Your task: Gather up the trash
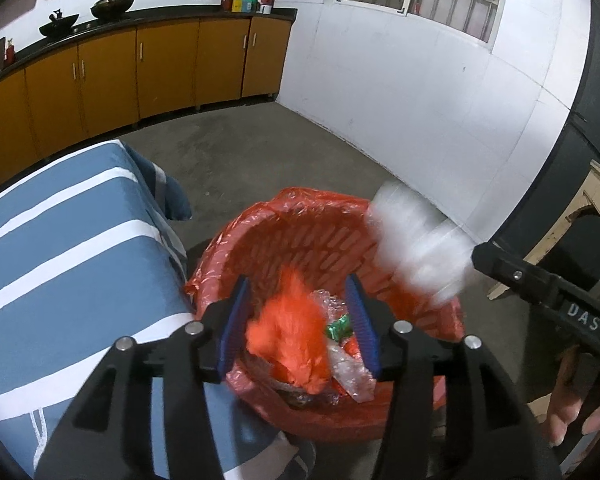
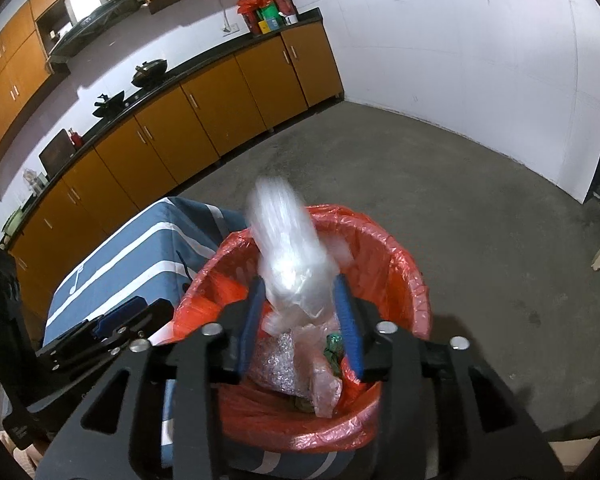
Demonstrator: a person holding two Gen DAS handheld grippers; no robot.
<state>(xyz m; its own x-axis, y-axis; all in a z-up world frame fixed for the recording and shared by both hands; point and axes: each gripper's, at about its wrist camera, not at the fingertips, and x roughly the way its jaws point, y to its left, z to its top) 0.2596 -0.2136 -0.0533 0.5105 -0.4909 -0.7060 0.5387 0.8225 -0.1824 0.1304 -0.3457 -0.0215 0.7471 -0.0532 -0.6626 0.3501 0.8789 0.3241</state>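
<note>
Both hand-held grippers are held apart above the bin point(image 2: 404, 264): orange scrap point(image 1: 296, 340) under the left hand-held gripper point(image 1: 300, 328), clear plastic bag point(image 2: 288, 256) between the fingers of the right hand-held gripper point(image 2: 300, 324), unclamped.

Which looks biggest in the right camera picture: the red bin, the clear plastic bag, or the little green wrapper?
1. Red bin, biggest by far.
2. Clear plastic bag, blurred and nearer the camera, so it may look bigger than it is.
3. Green wrapper, smallest, lying inside the bin.
</note>
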